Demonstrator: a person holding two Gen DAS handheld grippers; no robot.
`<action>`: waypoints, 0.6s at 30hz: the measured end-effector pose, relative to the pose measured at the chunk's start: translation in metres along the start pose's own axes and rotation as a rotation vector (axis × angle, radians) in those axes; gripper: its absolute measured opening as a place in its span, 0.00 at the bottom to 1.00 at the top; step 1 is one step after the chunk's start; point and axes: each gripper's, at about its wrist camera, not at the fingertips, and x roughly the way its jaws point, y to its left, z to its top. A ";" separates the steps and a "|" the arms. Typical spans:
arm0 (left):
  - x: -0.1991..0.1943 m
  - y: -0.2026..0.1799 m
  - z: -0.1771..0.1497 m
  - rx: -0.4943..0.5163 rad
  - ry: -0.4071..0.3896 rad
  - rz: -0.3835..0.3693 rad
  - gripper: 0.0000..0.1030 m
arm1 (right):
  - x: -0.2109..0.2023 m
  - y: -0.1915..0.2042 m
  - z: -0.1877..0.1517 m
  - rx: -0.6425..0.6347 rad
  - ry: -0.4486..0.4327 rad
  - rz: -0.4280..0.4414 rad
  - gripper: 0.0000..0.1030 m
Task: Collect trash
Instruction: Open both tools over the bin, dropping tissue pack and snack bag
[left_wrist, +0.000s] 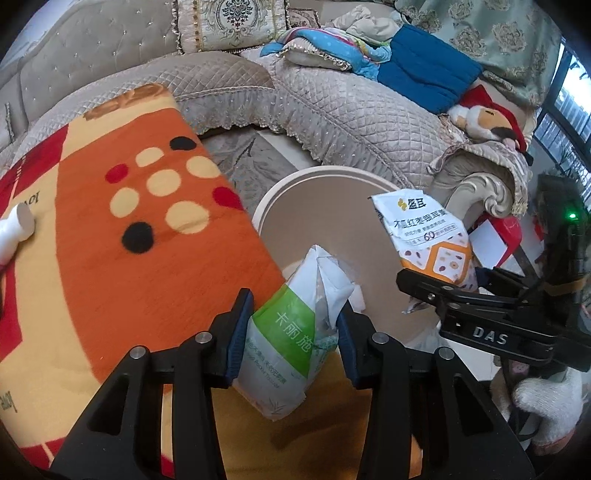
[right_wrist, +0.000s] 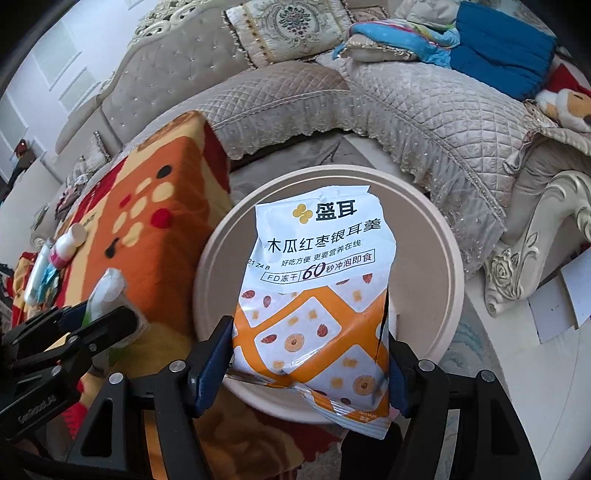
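My left gripper (left_wrist: 293, 332) is shut on a white and green tissue packet (left_wrist: 291, 332), held at the near rim of a round beige trash bin (left_wrist: 317, 225). My right gripper (right_wrist: 310, 347) is shut on a white and orange snack wrapper (right_wrist: 317, 288), held over the same bin (right_wrist: 439, 258). In the left wrist view the right gripper (left_wrist: 436, 291) with the wrapper (left_wrist: 428, 236) is at the bin's right side. In the right wrist view the left gripper (right_wrist: 99, 317) with the tissue packet (right_wrist: 105, 291) is at the lower left.
An orange patterned blanket (left_wrist: 122, 229) covers the table left of the bin; a small white bottle (right_wrist: 68, 243) and other wrappers (right_wrist: 40, 277) lie on it. A quilted beige sofa (left_wrist: 332, 107) with cushions, a blue cloth (left_wrist: 424, 66) and a plush toy (left_wrist: 484, 122) curves behind.
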 end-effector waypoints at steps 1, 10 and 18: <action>0.001 -0.001 0.001 -0.003 -0.006 -0.003 0.43 | 0.002 -0.003 0.001 0.009 -0.001 -0.007 0.68; 0.006 -0.003 0.004 0.003 -0.011 -0.029 0.54 | 0.006 -0.018 0.001 0.062 -0.004 -0.012 0.81; 0.002 -0.006 0.008 -0.004 -0.027 -0.070 0.61 | 0.001 -0.031 -0.006 0.103 0.012 -0.004 0.81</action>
